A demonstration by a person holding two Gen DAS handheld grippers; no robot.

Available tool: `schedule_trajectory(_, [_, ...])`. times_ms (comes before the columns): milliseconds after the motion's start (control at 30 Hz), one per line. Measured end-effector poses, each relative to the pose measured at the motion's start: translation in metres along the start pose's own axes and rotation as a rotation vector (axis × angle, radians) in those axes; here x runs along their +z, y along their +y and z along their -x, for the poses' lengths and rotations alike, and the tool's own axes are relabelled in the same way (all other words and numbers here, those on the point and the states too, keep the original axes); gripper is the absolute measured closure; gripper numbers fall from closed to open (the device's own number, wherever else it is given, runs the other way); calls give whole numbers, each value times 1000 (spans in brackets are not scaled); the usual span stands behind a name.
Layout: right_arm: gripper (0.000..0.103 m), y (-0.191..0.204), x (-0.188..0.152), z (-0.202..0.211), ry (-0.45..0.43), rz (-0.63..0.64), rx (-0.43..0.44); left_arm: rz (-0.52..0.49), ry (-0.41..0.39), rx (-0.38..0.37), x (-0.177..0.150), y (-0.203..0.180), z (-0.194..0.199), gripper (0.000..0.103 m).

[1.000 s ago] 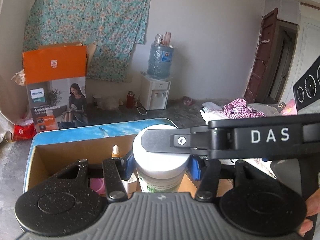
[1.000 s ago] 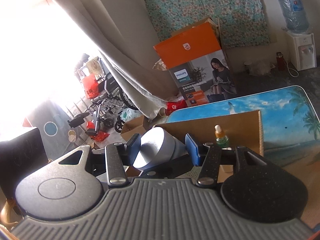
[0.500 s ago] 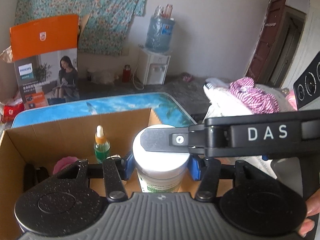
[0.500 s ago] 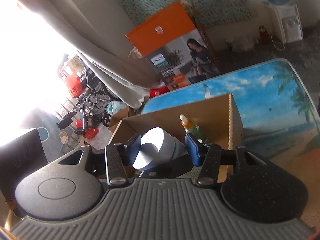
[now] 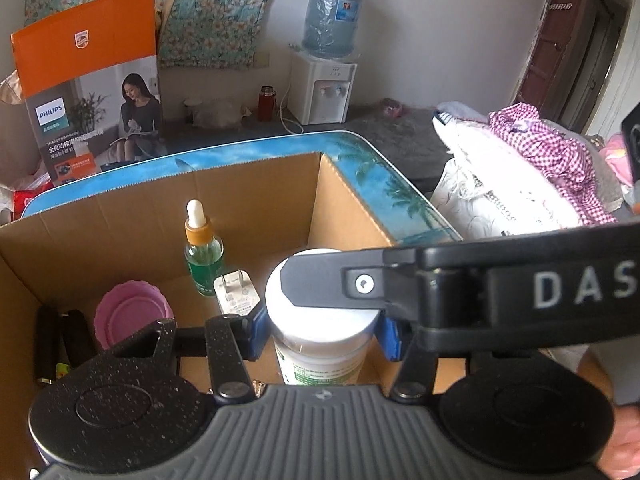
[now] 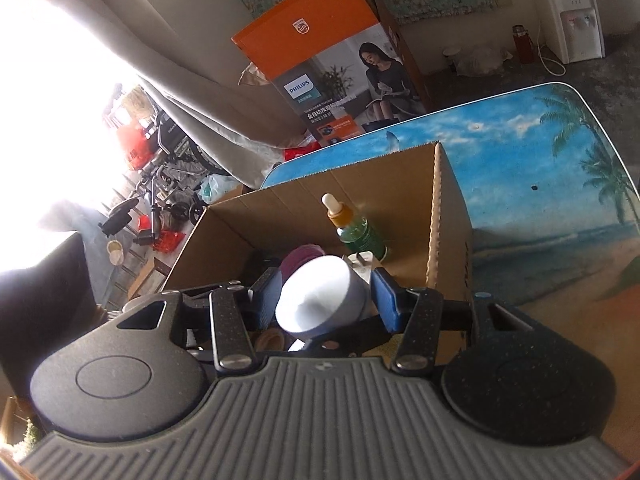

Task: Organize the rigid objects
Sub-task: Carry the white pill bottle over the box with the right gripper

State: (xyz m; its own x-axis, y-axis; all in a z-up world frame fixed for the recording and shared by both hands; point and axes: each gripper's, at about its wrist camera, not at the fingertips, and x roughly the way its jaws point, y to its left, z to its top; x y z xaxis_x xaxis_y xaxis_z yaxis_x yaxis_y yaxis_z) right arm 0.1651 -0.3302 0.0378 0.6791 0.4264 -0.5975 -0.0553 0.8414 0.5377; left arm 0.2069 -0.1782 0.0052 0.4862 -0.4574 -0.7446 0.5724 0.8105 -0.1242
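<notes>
Both grippers, left point(image 5: 320, 330) and right point(image 6: 324, 302), are closed on one white jar point(image 5: 320, 316), held above the box point(image 5: 256, 200); next I think to lower it beside the dropper bottle point(image 5: 202, 252)

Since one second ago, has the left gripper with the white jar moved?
Yes. The left gripper, jaws shut on the white jar, has moved forward over the cardboard box: the box's inside and its dropper bottle now show.
</notes>
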Motion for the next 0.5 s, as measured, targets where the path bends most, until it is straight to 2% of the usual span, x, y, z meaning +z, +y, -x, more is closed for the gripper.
schedule_trajectory(267, [52, -2, 0, 1, -8, 32, -29, 20, 31, -37, -6, 3, -10, 47])
schedule_trajectory(433, [49, -4, -3, 7, -18, 24, -39, 7, 5, -50, -7, -2, -3, 25])
schedule_trajectory(500, [49, -5, -4, 9, -25, 21, -44, -6, -19, -38, -7, -5, 2, 22])
